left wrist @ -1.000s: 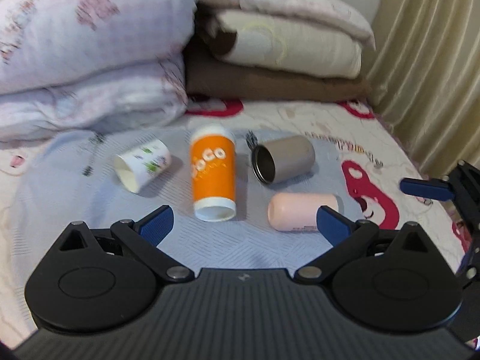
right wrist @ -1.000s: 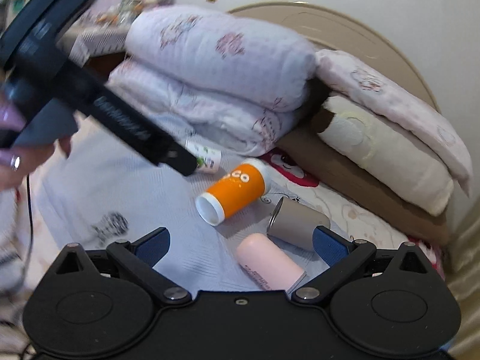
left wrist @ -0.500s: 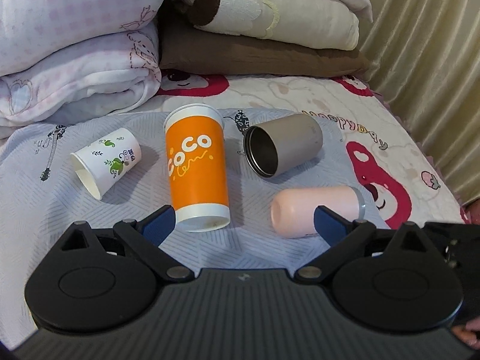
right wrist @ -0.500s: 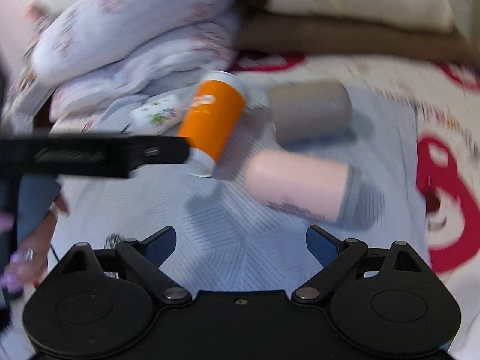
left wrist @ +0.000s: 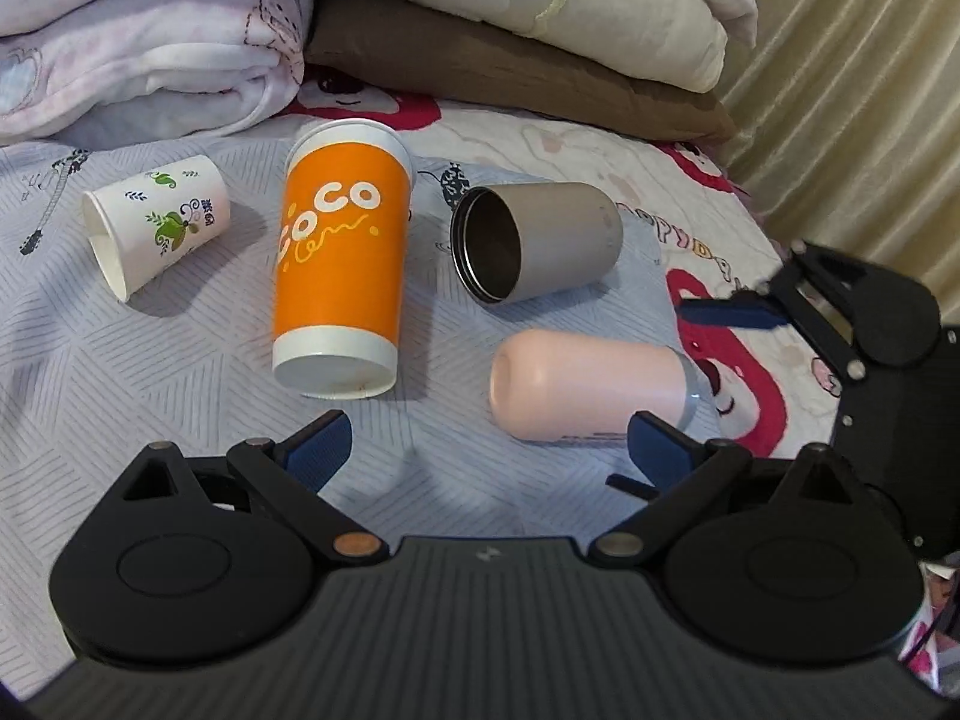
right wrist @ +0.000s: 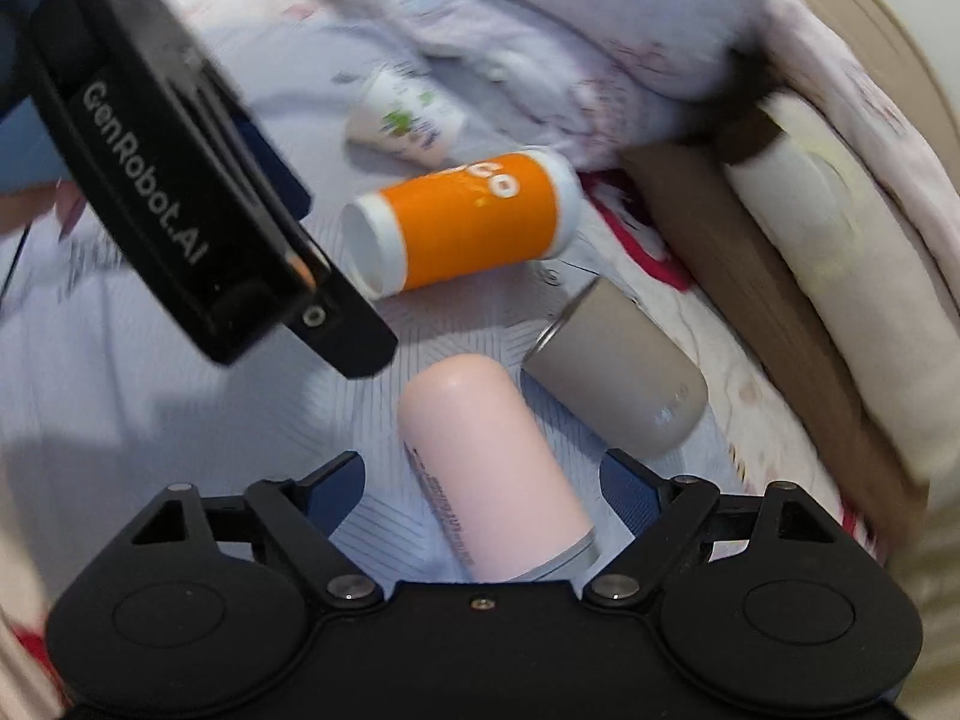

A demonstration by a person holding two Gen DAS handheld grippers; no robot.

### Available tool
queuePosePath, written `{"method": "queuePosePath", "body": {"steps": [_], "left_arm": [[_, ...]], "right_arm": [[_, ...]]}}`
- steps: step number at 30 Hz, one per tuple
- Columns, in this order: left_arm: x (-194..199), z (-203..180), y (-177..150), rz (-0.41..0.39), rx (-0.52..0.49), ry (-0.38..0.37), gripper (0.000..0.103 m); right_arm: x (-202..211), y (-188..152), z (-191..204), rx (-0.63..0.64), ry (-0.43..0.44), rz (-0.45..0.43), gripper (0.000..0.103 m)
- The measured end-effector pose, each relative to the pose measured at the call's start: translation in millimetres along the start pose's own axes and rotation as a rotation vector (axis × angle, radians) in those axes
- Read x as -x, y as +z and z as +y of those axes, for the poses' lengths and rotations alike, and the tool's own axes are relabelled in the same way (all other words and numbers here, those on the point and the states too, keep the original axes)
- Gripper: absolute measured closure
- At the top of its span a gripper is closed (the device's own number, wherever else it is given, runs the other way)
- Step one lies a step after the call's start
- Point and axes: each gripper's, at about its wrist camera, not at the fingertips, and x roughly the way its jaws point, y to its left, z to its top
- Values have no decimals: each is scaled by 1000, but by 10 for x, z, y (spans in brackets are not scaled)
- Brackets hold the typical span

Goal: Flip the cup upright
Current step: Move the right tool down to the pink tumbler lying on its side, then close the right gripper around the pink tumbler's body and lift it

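1. Four cups lie on their sides on the bed, over a grey patterned cover; none stands upright, so the task is at its start.
2. The pink cup lies lengthwise between the fingers of the right tool, its closed end pointing away. The fingers are spread wide to either side, apparently clear of it. Judgement: this cup is the target, lined up for a grip across its body.
3. The left tool hovers short of the cups, fully spread and holding nothing; it appears to be standing by.
4. The orange cup, steel cup and small paper cup lie near, apart from each other.
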Motion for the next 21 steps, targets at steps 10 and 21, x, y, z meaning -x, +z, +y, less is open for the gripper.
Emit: {"method": "queuePosePath", "body": {"steps": [10,21], "left_arm": [[-143,125,-4,10,56,-21,6],[-157,161,-32,20,63,-11,6]], "right_arm": [[-566,34,-101,183,59,128,25],[-649,23,-121,135,96,122,32]]}}
